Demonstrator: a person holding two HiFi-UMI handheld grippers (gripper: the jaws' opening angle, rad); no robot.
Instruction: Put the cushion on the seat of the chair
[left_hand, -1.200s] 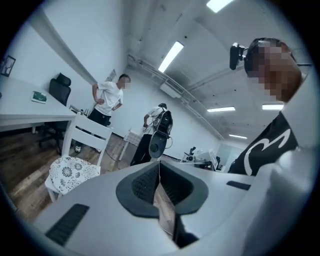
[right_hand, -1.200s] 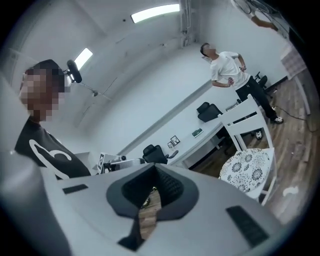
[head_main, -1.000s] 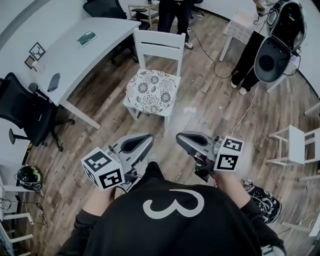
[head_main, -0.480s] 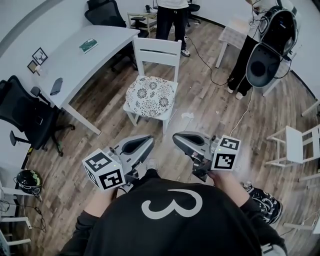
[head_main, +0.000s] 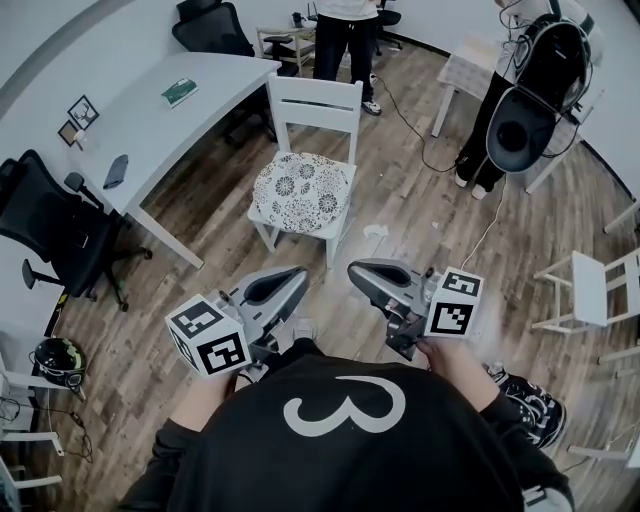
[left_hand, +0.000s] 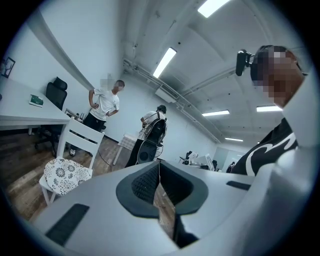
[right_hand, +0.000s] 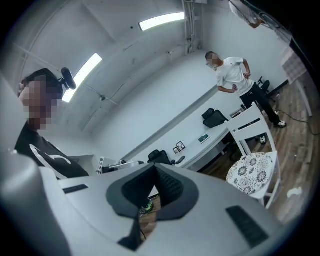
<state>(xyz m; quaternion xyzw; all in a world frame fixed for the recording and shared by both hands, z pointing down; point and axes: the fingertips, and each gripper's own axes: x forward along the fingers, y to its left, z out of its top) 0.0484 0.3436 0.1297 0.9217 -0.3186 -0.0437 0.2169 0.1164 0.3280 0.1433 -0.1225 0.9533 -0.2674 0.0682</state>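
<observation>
A round flower-patterned cushion (head_main: 302, 192) lies flat on the seat of a white wooden chair (head_main: 318, 101) in the middle of the head view; the same cushion (left_hand: 64, 174) shows low at the left of the left gripper view and the cushion (right_hand: 251, 172) at the right of the right gripper view. My left gripper (head_main: 290, 277) and right gripper (head_main: 360, 271) are held side by side close to my chest, well short of the chair. Both are shut with nothing between their jaws.
A white desk (head_main: 150, 110) with a green book (head_main: 179, 92) stands left of the chair, a black office chair (head_main: 50, 230) beside it. People (head_main: 342, 35) stand behind the chair and at the right by a small table (head_main: 470, 55). Another white chair (head_main: 600, 290) is at the right edge.
Both grippers have stayed shut and empty and barely shifted. The head view has tilted a little, so the chair and cushion sit slightly higher in the picture.
</observation>
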